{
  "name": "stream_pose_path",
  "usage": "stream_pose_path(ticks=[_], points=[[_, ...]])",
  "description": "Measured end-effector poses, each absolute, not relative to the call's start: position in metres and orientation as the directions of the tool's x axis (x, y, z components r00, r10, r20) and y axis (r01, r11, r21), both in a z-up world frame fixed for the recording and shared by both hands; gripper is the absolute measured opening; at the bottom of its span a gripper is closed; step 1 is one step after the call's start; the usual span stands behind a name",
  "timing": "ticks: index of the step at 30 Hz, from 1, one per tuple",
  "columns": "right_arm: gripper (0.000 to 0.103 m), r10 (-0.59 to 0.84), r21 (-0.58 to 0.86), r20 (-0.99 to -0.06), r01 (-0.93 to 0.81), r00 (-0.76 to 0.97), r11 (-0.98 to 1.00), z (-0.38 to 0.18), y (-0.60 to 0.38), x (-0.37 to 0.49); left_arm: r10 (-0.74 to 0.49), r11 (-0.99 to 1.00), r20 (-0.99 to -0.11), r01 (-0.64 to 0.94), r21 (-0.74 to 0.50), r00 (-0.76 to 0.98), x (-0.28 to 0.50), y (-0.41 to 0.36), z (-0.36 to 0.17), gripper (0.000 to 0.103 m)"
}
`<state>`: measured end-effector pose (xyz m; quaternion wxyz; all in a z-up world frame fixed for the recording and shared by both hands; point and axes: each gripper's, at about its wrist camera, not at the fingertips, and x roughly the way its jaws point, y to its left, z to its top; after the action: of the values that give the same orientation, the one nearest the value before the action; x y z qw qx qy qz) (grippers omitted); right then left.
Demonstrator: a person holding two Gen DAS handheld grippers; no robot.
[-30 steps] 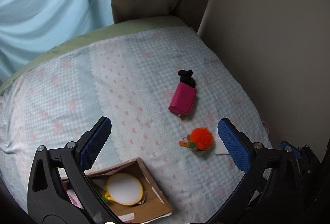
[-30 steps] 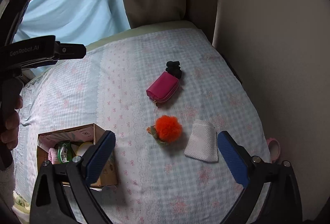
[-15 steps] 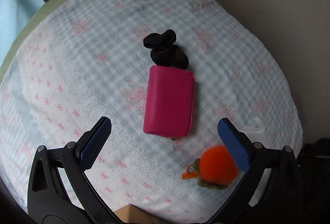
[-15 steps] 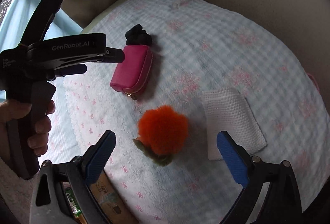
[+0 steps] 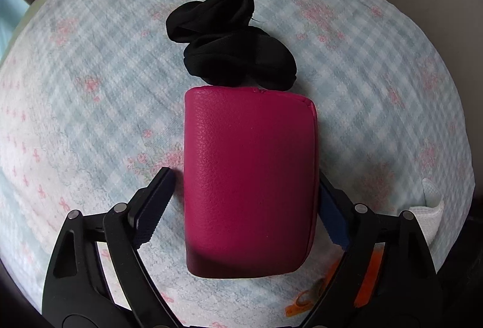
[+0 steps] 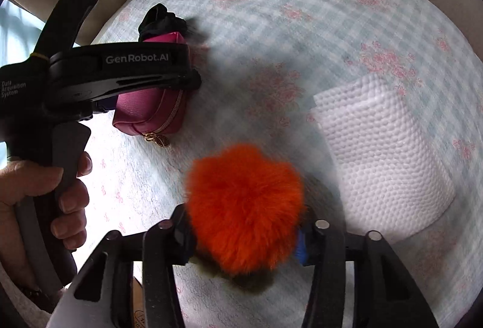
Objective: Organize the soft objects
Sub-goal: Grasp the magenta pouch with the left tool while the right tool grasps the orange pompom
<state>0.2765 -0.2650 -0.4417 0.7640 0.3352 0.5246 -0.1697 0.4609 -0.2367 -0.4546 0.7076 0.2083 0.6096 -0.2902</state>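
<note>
A magenta zip pouch lies on the checked bedspread. My left gripper straddles it, one finger at each long side; the right pad touches it, the left pad stands a little off. It also shows in the right wrist view, where the left gripper covers it. A black scrunched cloth lies just beyond the pouch. My right gripper has closed around a fluffy orange pom-pom, its fingers pressed into the fur.
A folded white textured cloth lies right of the pom-pom. A cardboard box corner shows at the bottom edge. A beige wall and curtain stand behind the bed.
Both grippers have dropped down to the bed. The left one has narrowed around the pouch. The right one has closed in on the pom-pom.
</note>
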Motion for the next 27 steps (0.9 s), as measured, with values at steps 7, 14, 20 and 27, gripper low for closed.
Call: stream_pose_path(ticks=[7, 14, 20, 27], points=[[0.033, 0.099, 0.342, -0.913, 0.611, 0.396, 0.714, -0.441, -0.269, 0.275, -0.175, 0.724, -0.978, 0.688, -0.047, 0.117, 0.449, -0.240, -0.447, 0.053], [0.032, 0.090, 0.342, -0.908, 0.598, 0.410, 0.725, -0.425, -0.281, 0.266, -0.184, 0.733, -0.975, 0.678, -0.053, 0.123, 0.449, -0.235, -0.433, 0.042], [0.032, 0.063, 0.337, -0.896, 0.581, 0.439, 0.741, -0.399, -0.281, 0.252, -0.212, 0.758, -0.968, 0.648, -0.074, 0.137, 0.440, -0.214, -0.403, 0.040], [0.032, 0.025, 0.321, -0.871, 0.530, 0.491, 0.785, -0.343, -0.269, 0.235, -0.258, 0.791, -0.946, 0.605, -0.089, 0.198, 0.419, -0.196, -0.336, 0.039]])
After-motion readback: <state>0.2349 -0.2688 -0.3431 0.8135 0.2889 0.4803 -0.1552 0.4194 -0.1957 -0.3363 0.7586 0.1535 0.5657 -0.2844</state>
